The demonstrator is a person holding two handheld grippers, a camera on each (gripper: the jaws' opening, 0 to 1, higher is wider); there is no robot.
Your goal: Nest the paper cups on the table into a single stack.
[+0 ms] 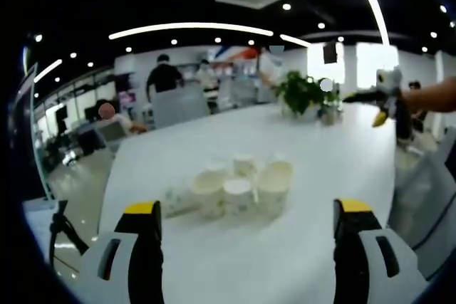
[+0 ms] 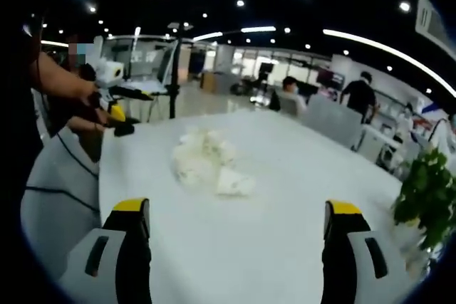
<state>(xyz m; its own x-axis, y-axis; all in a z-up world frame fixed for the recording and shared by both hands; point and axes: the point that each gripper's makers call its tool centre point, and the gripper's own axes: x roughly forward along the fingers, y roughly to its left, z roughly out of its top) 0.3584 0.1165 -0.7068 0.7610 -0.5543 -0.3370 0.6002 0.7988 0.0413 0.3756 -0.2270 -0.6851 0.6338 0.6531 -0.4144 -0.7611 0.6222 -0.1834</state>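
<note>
In the left gripper view, the left gripper (image 1: 246, 211) has its jaws spread wide and holds nothing. The paper cups (image 1: 239, 186) stand close together on the white table (image 1: 335, 154), just beyond the jaw tips toward 12 o'clock. A green plant (image 1: 303, 92) stands at 1 o'clock. In the right gripper view, the right gripper (image 2: 235, 211) is also spread wide and empty, with the cups (image 2: 206, 161), blurred, at 11 o'clock.

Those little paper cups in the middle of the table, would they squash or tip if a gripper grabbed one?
The paper cups look thin-walled and empty, so probably light and easily crushed. They stand tightly clustered; nudging one would likely topple its neighbours. One seems already lying sideways.
</note>
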